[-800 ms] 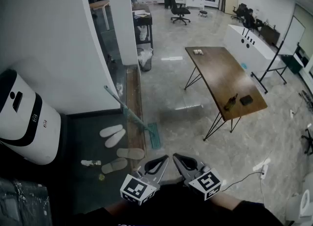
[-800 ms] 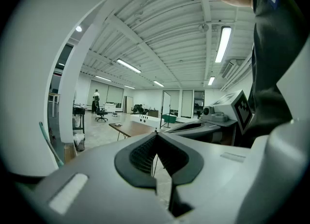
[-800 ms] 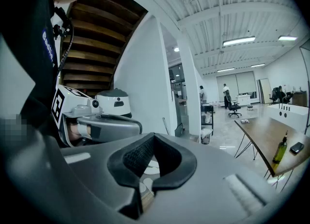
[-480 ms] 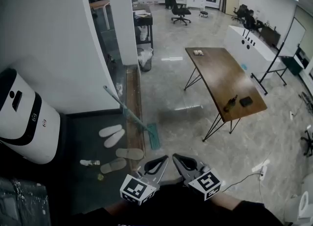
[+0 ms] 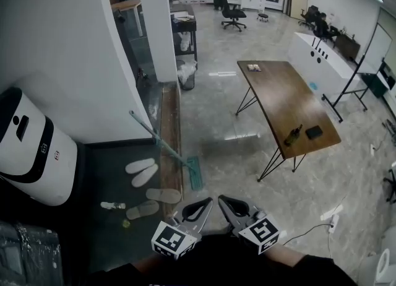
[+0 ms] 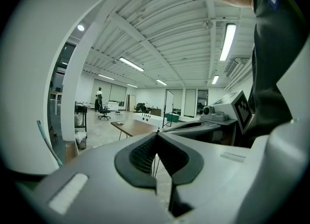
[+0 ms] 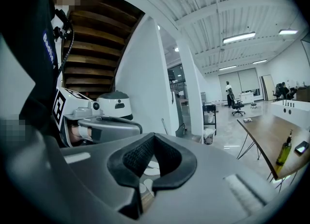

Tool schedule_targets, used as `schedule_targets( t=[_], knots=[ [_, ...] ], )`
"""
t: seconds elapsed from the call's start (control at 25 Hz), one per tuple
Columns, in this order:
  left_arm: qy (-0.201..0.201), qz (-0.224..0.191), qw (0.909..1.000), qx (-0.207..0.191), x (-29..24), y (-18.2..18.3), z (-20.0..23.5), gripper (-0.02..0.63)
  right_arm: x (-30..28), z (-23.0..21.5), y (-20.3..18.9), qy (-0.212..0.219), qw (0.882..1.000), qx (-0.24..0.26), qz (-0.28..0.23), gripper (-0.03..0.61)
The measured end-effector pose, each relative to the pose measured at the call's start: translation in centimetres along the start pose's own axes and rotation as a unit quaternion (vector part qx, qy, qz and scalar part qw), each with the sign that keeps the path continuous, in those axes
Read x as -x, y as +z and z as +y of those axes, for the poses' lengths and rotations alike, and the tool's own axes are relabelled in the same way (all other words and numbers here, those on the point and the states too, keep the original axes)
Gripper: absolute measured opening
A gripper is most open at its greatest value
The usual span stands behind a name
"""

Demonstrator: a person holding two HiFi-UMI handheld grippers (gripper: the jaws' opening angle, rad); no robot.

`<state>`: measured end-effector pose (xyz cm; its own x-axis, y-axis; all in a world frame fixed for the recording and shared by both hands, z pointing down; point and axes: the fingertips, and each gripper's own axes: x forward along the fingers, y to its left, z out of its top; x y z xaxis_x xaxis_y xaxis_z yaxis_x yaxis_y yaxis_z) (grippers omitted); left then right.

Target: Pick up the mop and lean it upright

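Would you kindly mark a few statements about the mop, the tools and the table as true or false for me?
1. Both the left tool and the right tool are shut and empty. True.
2. The right tool holds the mop. False: the mop stands untouched ahead, head on the floor, handle slanting up toward the wall.
3. A bottle stands on the wooden table. True.
4. The slippers lie on the table. False: they lie on the dark floor left of the mop.
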<state>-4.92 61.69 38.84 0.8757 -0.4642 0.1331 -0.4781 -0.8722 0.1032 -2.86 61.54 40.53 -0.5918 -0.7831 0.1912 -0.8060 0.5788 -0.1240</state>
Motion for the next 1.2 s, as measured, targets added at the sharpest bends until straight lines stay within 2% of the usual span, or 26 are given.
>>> schedule_targets(
  t=[0.24,0.8,1.2],
  knots=[
    [0.019,0.015,0.9997,0.003,-3.5,0.3,0.3,0.014,0.4,-3.7,0.3,0.011,1.000,-0.004,-0.007,0.003],
    [0.060,0.022,0.9978,-0.019,-12.2,1.6,1.3,0.014,1.2,-13.0,2.4,0.046,0.999,-0.018,-0.021,0.003],
    [0.119,0.047,0.9918,0.001,-14.3,0.7,2.3,0.014,0.1,-15.9,0.8,0.107,0.993,-0.053,-0.019,0.003]
  ],
)
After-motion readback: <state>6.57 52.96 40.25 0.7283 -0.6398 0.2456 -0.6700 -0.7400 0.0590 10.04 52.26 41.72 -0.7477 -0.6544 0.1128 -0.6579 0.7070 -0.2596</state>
